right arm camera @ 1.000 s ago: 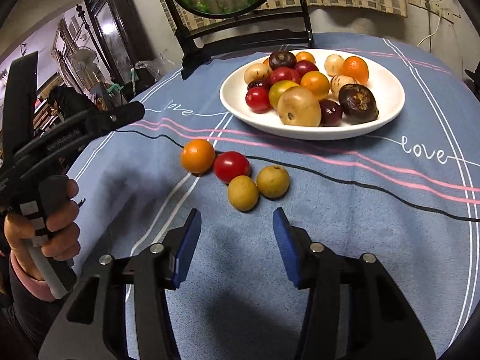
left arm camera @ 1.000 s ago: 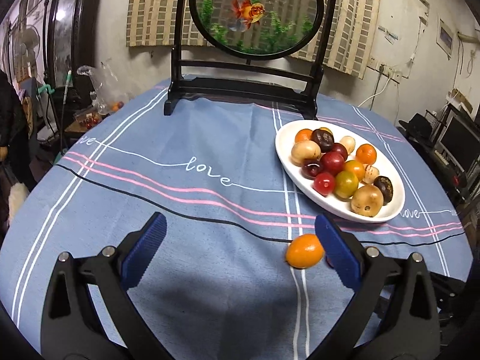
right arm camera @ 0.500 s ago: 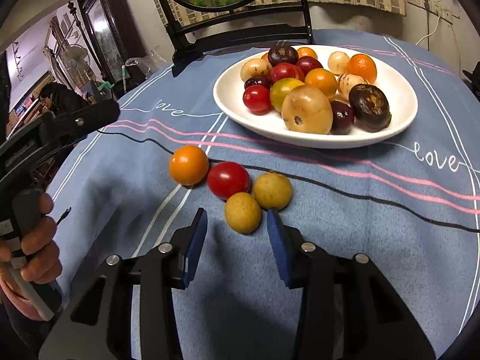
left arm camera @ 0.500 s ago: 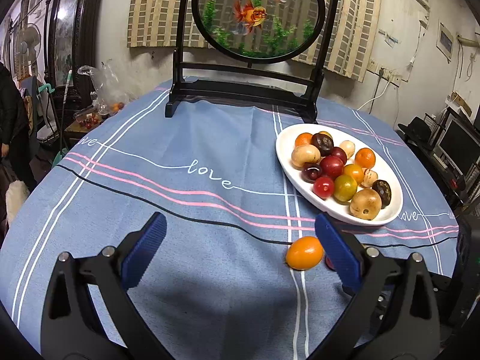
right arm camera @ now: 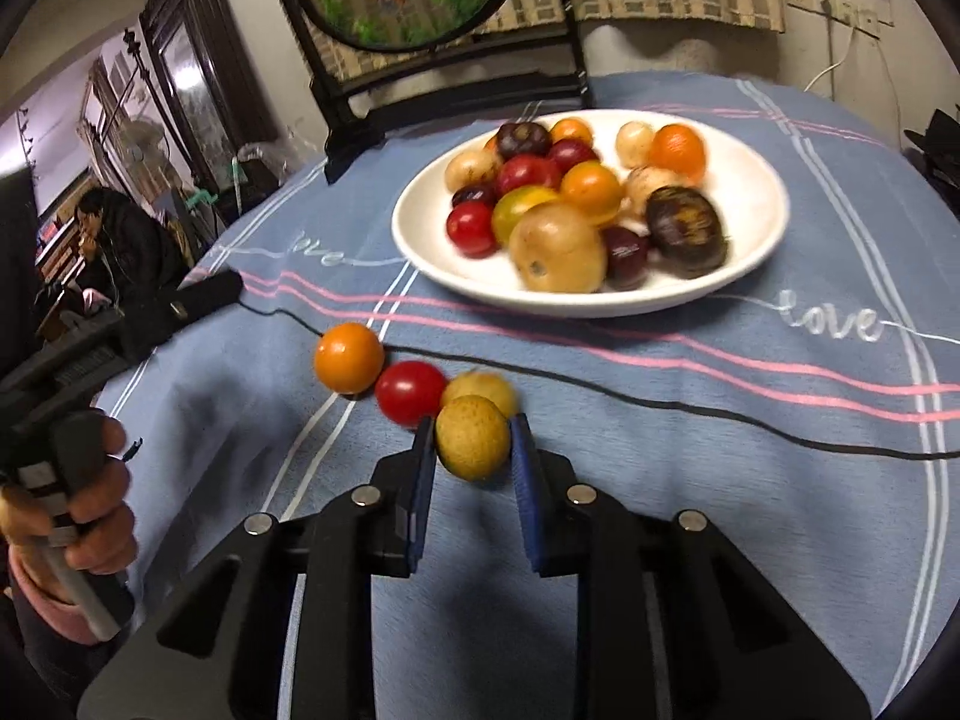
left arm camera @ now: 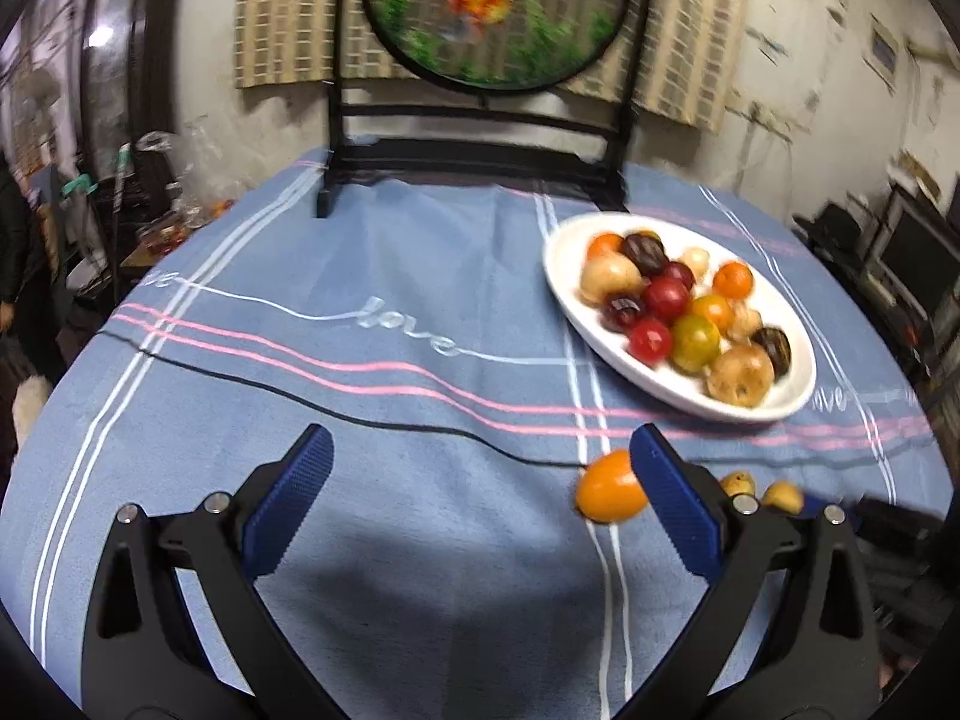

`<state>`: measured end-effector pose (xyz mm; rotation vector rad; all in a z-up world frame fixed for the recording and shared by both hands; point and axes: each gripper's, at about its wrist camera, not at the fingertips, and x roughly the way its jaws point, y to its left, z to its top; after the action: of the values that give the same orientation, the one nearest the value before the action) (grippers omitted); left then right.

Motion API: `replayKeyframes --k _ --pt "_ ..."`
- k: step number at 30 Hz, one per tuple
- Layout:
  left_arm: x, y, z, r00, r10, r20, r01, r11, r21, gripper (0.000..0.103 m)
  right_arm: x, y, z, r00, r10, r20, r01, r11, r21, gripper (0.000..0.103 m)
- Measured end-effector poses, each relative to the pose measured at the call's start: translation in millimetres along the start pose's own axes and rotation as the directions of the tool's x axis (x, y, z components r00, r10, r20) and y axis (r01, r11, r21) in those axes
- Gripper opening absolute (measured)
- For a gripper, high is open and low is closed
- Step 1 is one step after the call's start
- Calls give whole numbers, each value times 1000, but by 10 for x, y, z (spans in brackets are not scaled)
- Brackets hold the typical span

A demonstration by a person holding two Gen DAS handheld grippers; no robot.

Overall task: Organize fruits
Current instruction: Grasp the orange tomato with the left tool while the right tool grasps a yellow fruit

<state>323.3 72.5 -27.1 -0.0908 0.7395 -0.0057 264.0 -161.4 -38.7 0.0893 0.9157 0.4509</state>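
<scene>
Right claw [right arm camera: 472,441] clamped on tan fruit [right arm camera: 472,445], likely for white plate [right arm camera: 759,243]; left claw [left arm camera: 477,495] apart, empty, waiting near orange fruit [left arm camera: 609,495].

Two close, downward-tilted wrist views sharing the fruit plate [left arm camera: 774,405] and tablecloth [right arm camera: 720,480].

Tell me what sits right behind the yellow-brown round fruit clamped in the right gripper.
Directly behind the yellow-brown round fruit, held by the right gripper, lies a second yellowish fruit, its lower part covered. A red round tomato sits beside it. Whether they touch cannot be seen.
</scene>
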Motion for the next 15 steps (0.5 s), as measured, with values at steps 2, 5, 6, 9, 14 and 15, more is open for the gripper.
replayKeyframes --k 2,5,6,9,14,15 --pt "43 -88 -33 1000 -21 -16 22 999 43 96 -64 -69 -15 1000 8 6 -8 1000 20 25" --pt "103 -224 -91 1000 -19 -21 21 993 119 84 -123 -123 -3 1000 18 18 -18 999 43 25" --pt "124 -245 -102 999 -24 -26 27 991 130 81 -136 -125 4 1000 22 22 -23 999 46 25" --pt "210 -277 -135 996 -63 -55 70 989 132 69 -150 -97 28 999 29 33 -30 999 42 25" --pt "295 -410 -132 990 -126 -67 135 979 149 52 -173 -98 52 998 36 45 -38 998 49 25" --pt "308 -435 -136 988 -137 -69 147 977 153 51 -180 -103 56 998 36 48 -39 998 52 25"
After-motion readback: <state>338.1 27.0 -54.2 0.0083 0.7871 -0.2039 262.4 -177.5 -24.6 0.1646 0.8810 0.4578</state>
